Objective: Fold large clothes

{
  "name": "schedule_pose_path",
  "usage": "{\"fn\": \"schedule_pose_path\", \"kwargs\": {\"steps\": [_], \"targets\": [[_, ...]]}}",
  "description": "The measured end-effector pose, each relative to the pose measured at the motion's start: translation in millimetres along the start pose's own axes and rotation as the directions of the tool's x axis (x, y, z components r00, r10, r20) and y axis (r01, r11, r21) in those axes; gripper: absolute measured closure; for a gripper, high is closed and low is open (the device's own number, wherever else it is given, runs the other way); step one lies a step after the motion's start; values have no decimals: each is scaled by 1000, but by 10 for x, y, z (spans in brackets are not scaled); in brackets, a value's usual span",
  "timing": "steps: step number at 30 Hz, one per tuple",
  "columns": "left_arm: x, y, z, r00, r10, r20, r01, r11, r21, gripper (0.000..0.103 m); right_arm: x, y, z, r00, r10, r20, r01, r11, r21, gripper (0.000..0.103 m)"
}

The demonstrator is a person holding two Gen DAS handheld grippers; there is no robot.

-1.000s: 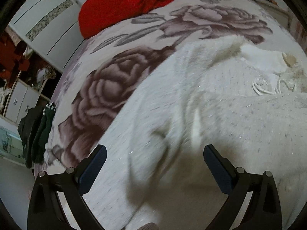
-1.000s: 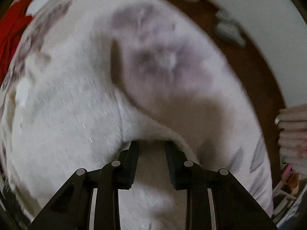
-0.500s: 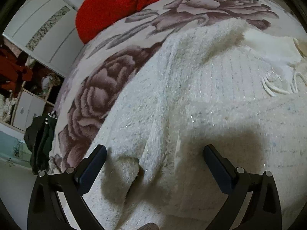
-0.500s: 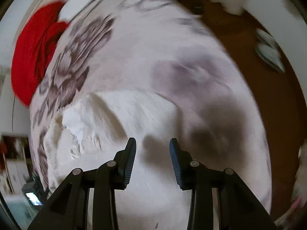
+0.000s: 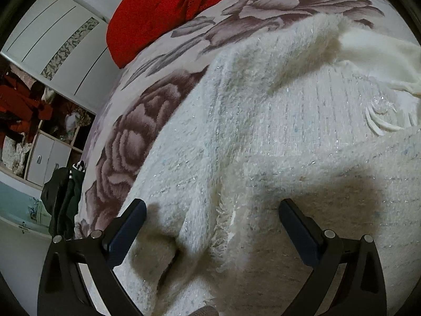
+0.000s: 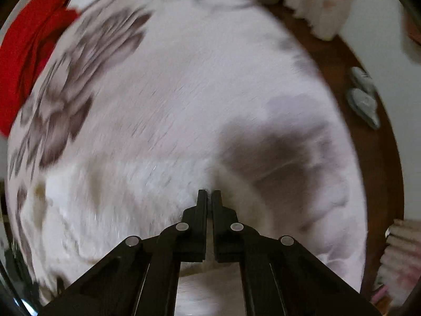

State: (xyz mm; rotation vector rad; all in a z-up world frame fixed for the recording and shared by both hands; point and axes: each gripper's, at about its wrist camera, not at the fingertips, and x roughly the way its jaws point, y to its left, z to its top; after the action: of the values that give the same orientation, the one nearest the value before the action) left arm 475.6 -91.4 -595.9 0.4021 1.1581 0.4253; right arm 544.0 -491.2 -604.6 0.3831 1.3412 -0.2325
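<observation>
hard to see: right wrist view is motion-blurred; bedspread print and floor items smear, two grey things on the floor (image 6: 363,100) can't be identified
cut off: white sweater (image 5: 276,137) runs out of the left wrist view at right and bottom, full outline not visible
sweater location: lying on the floral bedspread (image 5: 147,137), a thick fold ridge running between the left fingers; flower trim (image 5: 381,115) near right edge
left gripper (image 5: 210,210): jaws spread wide, over the sweater, nothing between them gripped
right gripper (image 6: 209,194): jaws nearly together, thin strip of white sweater (image 6: 131,184) fabric in the slit, looks pinched
red garment (image 5: 168,8): bunched at far end of bed, apart from sweater
shelf unit (image 5: 44,147): open cubbies hold clutter, contents not readable
dark clothes (image 5: 64,200): hanging off bed edge, left
</observation>
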Motion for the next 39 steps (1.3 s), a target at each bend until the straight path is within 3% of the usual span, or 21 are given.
{"fn": "schedule_pose_path", "kwargs": {"steps": [3, 6, 7, 10, 12, 15, 16, 19, 22, 25, 26, 27, 28, 30, 34, 37, 39], "targets": [[-4, 21, 14, 1000, -9, -6, 9, 1000, -6, 0, 11, 9, 24, 1000, 9, -13, -9, 1000, -2, 101], [-31, 54, 36, 1000, -25, -8, 25, 1000, -8, 0, -49, -8, 40, 989, 134, -67, -133, 991, 12, 99], [-42, 68, 46, 1000, -29, -7, 29, 1000, -7, 0, -121, -21, 30, 982, 169, -84, -167, 985, 29, 95], [-88, 132, 64, 999, -34, 1, 34, 999, -17, 0, -471, -30, -39, 975, 217, -46, -215, 975, 47, 92], [-114, 162, 78, 999, -35, 6, 35, 999, -27, 0, -612, 73, -149, 956, 287, -57, -286, 958, 22, 92], [-103, 142, 92, 999, -33, 8, 33, 999, -21, 0, -362, 394, -309, 903, 352, -245, -371, 928, -35, 92], [-85, 130, 95, 999, -36, 4, 36, 999, -18, 0, -189, 495, -316, 904, 327, -276, -353, 934, -49, 92], [-17, 70, 101, 999, -32, -2, 32, 999, -1, 0, 194, 527, -92, 978, 146, -151, -160, 983, -86, 93], [47, 54, 85, 999, -40, -12, 40, 999, -8, 0, 505, 479, 48, 975, 154, -161, -158, 987, -9, 101], [21, 115, 56, 998, -60, -11, 60, 998, -26, 0, 275, 568, -10, 977, 152, -147, -159, 987, -36, 95], [-22, 171, 41, 997, -74, -9, 74, 996, -40, 0, 127, 557, -71, 975, 173, -139, -180, 983, -35, 94], [-61, 225, 27, 996, -87, -7, 86, 995, -53, 0, -4, 532, -133, 973, 193, -129, -198, 980, -29, 85], [-135, 334, -3, 994, -110, -1, 110, 991, -78, 0, -187, 486, -240, 971, 211, -115, -215, 976, -25, 68], [-262, 533, -67, 991, -132, 13, 133, 985, -109, 0, -495, 402, -480, 969, 229, -94, -233, 972, -30, 56], [-476, 1173, -412, 989, -146, -5, 143, 976, -167, 0, -938, 114, -1130, 968, 230, -97, -232, 973, -10, 51], [-454, 1703, -854, 988, -128, -86, 107, 971, -215, 0, -990, -34, -1759, 955, 242, -169, -242, 970, 20, 49], [-345, 2023, -1170, 978, -132, -164, 88, 963, -254, 0, -879, 33, -2166, 943, 247, -222, -247, 969, 31, 49]]}}
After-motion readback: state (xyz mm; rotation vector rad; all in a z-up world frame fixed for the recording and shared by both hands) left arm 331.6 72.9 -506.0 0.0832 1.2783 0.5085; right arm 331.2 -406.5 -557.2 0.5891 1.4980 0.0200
